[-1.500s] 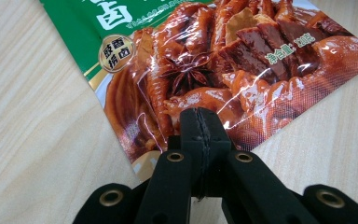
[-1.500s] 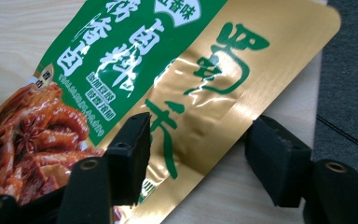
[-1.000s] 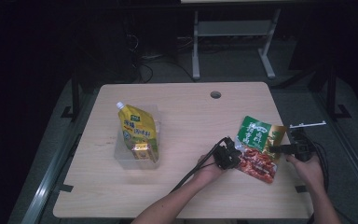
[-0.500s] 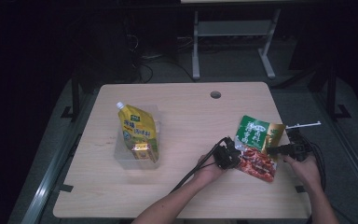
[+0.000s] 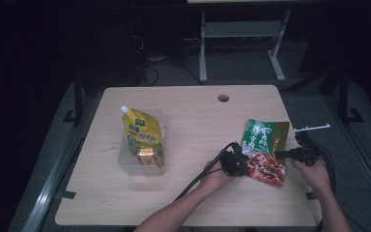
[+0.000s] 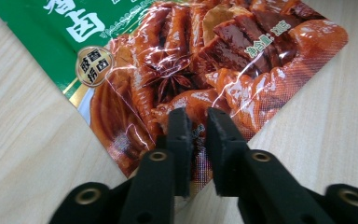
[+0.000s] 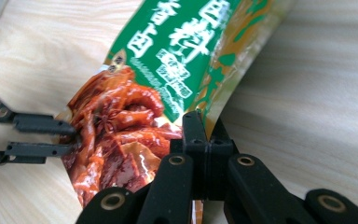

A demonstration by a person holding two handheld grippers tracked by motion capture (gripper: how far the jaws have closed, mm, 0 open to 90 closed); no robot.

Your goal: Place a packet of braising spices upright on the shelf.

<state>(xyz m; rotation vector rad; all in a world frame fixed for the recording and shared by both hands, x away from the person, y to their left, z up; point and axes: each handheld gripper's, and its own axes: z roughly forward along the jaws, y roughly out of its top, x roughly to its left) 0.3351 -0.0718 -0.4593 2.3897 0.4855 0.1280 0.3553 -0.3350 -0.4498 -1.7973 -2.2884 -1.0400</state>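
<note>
A green and red snack packet (image 5: 263,147) printed with braised meat lies on the wooden table (image 5: 193,121) at the right. My left gripper (image 5: 245,163) is at its lower left corner. Its jaws have just been opening and now stand slightly apart around the packet's sealed edge (image 6: 191,60), not pressing it; the left gripper (image 6: 199,116) also shows at the left of the right gripper view (image 7: 72,137). My right gripper (image 5: 282,154) has just been closing and is shut (image 7: 201,123) on the packet's right edge (image 7: 168,70).
A clear plastic bin (image 5: 125,162) at the table's left holds a yellow spout pouch (image 5: 142,133). A cable hole (image 5: 223,98) sits near the far edge. A white bar (image 5: 311,128) lies off the table's right side. Cables trail from both grippers.
The right gripper has edged in a little toward the packet's right edge. The left hand and the packet have stayed about where they were.
</note>
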